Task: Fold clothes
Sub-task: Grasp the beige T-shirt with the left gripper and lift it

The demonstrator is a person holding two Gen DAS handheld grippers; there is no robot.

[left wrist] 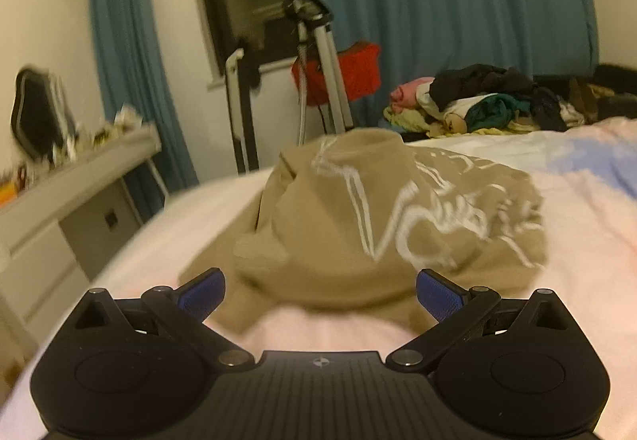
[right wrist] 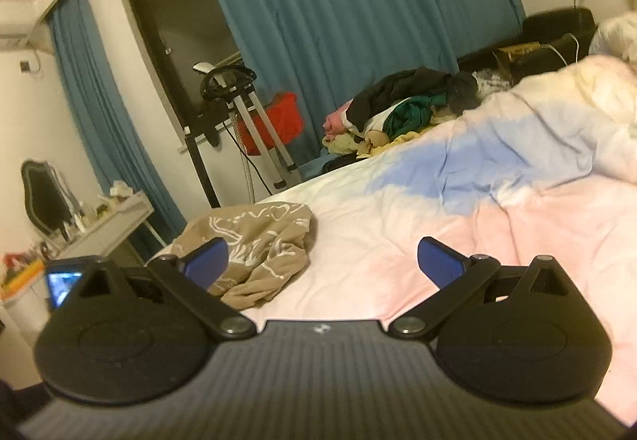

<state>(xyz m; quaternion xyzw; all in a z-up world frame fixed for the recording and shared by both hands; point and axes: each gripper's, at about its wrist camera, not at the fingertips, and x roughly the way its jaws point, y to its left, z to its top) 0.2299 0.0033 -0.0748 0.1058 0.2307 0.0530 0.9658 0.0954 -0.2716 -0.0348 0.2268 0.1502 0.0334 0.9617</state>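
A crumpled tan garment (left wrist: 390, 217) with white line print lies on the pink-and-blue bedspread (left wrist: 577, 241), directly at twelve o'clock of the left gripper (left wrist: 320, 294), its near hem between the blue pads (left wrist: 203, 294). That gripper's jaws stand wide apart, empty. From the right gripper (right wrist: 322, 261), also spread wide and empty, the garment (right wrist: 258, 253) sits at ten o'clock. A heap of clothes (right wrist: 402, 109) lies at the bed's far edge.

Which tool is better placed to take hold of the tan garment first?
Left. The left tool is open with the crumpled tan garment directly ahead of its fingers. The right tool, also open, faces mostly bare bedspread, with the garment off to its left.
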